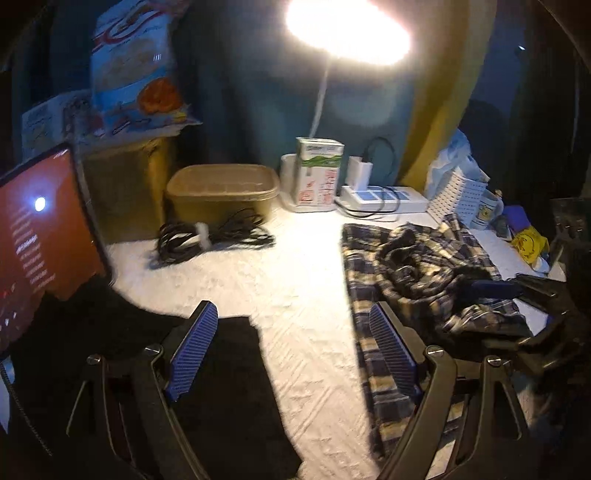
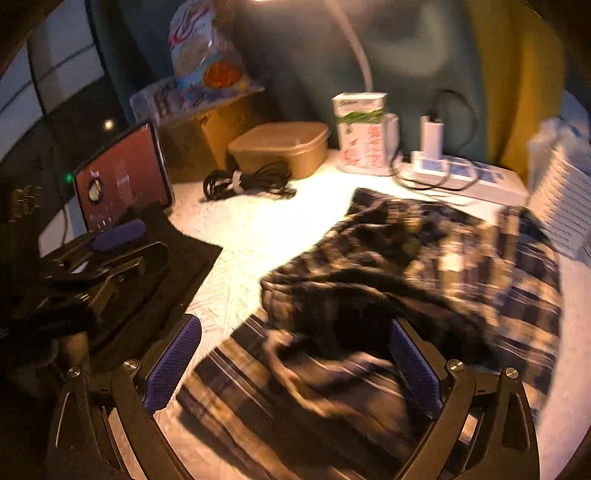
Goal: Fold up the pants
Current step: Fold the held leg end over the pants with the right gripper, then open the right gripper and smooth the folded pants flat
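Note:
The plaid pants (image 1: 424,266) lie crumpled on the white textured tabletop (image 1: 295,277), right of centre. In the left wrist view my left gripper (image 1: 291,332) stands open above bare tabletop, its right finger over the pants' near edge and nothing between the pads. The right wrist view shows the pants (image 2: 406,258) bunched and blurred, spreading under my right gripper (image 2: 295,350). That gripper is open wide, its blue pads clear of the cloth on both sides. The left gripper (image 2: 110,240) also shows at the left of this view.
A tablet with a red screen (image 1: 37,229) stands at the left, with a black cloth (image 1: 229,387) in front of it. Along the back are a coiled cable (image 1: 210,240), a tan tub (image 1: 221,192), a carton (image 1: 319,173), a power strip (image 1: 384,195) and a bright lamp (image 1: 347,29).

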Demonstrator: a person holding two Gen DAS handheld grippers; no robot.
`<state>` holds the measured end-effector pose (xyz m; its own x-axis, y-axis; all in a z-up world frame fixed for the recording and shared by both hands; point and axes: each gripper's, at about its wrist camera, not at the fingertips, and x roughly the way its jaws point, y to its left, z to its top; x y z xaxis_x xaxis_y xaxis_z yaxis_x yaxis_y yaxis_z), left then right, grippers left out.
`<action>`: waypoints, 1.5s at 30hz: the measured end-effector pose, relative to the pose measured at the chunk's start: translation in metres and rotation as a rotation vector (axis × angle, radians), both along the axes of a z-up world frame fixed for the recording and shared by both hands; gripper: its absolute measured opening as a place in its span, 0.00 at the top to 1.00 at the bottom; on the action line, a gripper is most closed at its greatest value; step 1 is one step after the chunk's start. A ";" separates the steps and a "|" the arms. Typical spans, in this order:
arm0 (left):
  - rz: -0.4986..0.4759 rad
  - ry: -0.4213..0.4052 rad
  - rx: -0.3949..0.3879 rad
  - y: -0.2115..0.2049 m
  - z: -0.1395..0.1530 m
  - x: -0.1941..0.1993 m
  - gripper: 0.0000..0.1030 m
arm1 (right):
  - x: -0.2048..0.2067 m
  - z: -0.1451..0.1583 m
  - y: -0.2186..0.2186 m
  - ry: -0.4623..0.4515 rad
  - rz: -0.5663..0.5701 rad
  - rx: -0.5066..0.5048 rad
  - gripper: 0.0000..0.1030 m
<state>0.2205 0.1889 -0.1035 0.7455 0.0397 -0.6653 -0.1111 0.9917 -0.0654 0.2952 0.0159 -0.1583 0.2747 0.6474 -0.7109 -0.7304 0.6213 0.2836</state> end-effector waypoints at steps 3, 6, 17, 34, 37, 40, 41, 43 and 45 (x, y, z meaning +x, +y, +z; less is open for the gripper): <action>-0.062 -0.006 0.024 -0.020 0.009 0.014 0.18 | 0.000 0.013 -0.046 -0.033 -0.059 0.044 0.03; -0.146 -0.020 0.052 -0.046 0.019 0.028 0.18 | 0.004 0.022 -0.080 -0.057 -0.127 0.075 0.03; -0.458 0.075 0.151 -0.157 0.009 0.074 0.18 | 0.038 0.003 -0.178 -0.045 -0.363 0.086 0.03; -0.359 0.224 0.308 -0.144 -0.031 0.127 0.21 | 0.045 -0.018 -0.215 -0.017 -0.401 0.119 0.02; -0.278 0.197 0.307 -0.117 -0.023 0.131 0.21 | 0.047 -0.023 -0.213 -0.010 -0.399 0.116 0.03; -0.206 0.166 0.291 -0.088 -0.018 0.137 0.21 | 0.049 -0.025 -0.205 -0.011 -0.383 0.100 0.02; -0.187 0.161 0.287 -0.080 -0.018 0.140 0.21 | 0.049 -0.025 -0.201 -0.012 -0.377 0.096 0.02; -0.155 0.172 0.265 -0.064 -0.023 0.149 0.21 | 0.049 -0.025 -0.196 -0.015 -0.367 0.088 0.03; -0.139 0.169 0.227 -0.051 -0.025 0.154 0.20 | 0.049 -0.024 -0.190 -0.019 -0.356 0.080 0.02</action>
